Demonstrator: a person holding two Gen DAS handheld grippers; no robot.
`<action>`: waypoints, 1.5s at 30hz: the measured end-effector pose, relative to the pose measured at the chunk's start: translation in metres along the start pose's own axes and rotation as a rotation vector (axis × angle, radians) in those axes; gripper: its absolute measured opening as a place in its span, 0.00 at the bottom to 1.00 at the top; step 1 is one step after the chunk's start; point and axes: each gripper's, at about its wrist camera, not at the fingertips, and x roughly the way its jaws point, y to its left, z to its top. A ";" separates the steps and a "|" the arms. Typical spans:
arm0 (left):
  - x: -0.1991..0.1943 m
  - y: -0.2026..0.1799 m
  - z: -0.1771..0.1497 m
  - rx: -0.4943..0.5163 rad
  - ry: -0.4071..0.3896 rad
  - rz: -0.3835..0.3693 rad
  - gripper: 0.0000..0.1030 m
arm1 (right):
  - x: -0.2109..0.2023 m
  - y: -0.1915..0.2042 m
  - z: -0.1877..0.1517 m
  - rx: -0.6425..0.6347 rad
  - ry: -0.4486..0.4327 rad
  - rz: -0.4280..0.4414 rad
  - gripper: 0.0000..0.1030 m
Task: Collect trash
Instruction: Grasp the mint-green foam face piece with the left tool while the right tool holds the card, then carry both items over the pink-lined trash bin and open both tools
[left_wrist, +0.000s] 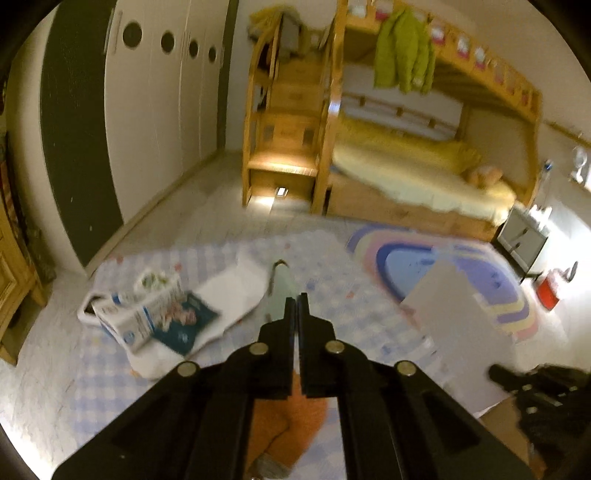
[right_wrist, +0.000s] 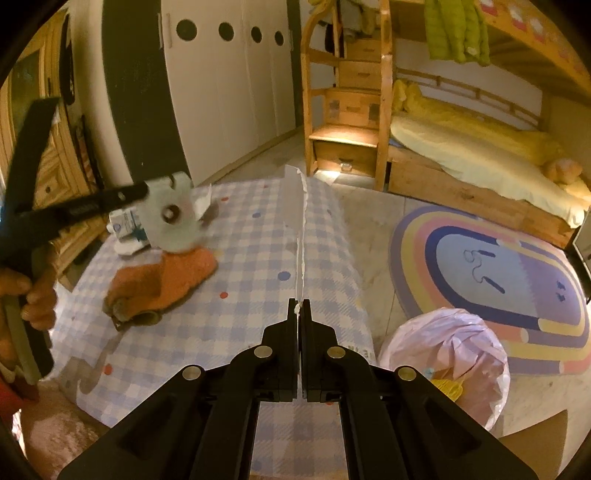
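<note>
- Bedroom: wooden bunk bed (right_wrist: 461, 173) w/ stair drawers standing at the far side, white wardrobe (right_wrist: 229, 92) along the far-left wall, rainbow rug (right_wrist: 491, 273) lying on the floor to the right.
- Checked blue-white sheet (right_wrist: 258, 266) covering the work surface in the foreground.
- Left gripper (left_wrist: 296, 301): jaws closed tight, clamping a pale mint, flat piece of packaging (right_wrist: 173, 218); seen edge-on in the left wrist view, broadside in the right wrist view. It's hanging above the surface's far-left part, over an orange sock (right_wrist: 166, 280).
- Person's hand (right_wrist: 33, 295) squeezing the left tool's handle at the near-left edge.
- Right gripper (right_wrist: 299, 308): jaws closed, pinching the near edge of a thin white sheet of paper (right_wrist: 295, 206), standing upright and running toward the surface's far edge.
- Remaining trash: printed carton (left_wrist: 140, 314), dark teal packet (left_wrist: 188, 325) and white sock (left_wrist: 221, 295) lying together near the far-left corner.
- Pink bag (right_wrist: 447, 365) sitting on the floor just off the surface's right edge, mouth facing up; contents unclear.
- Left wrist view blurred; fine detail not readable.
</note>
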 end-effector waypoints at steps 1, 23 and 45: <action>-0.009 -0.003 0.003 -0.002 -0.022 -0.019 0.00 | -0.006 -0.002 0.001 0.005 -0.013 -0.001 0.01; 0.005 -0.220 -0.068 0.341 0.041 -0.343 0.00 | -0.070 -0.128 -0.064 0.236 0.005 -0.206 0.01; 0.078 -0.282 -0.053 0.371 0.110 -0.368 0.23 | -0.011 -0.225 -0.092 0.387 0.109 -0.256 0.19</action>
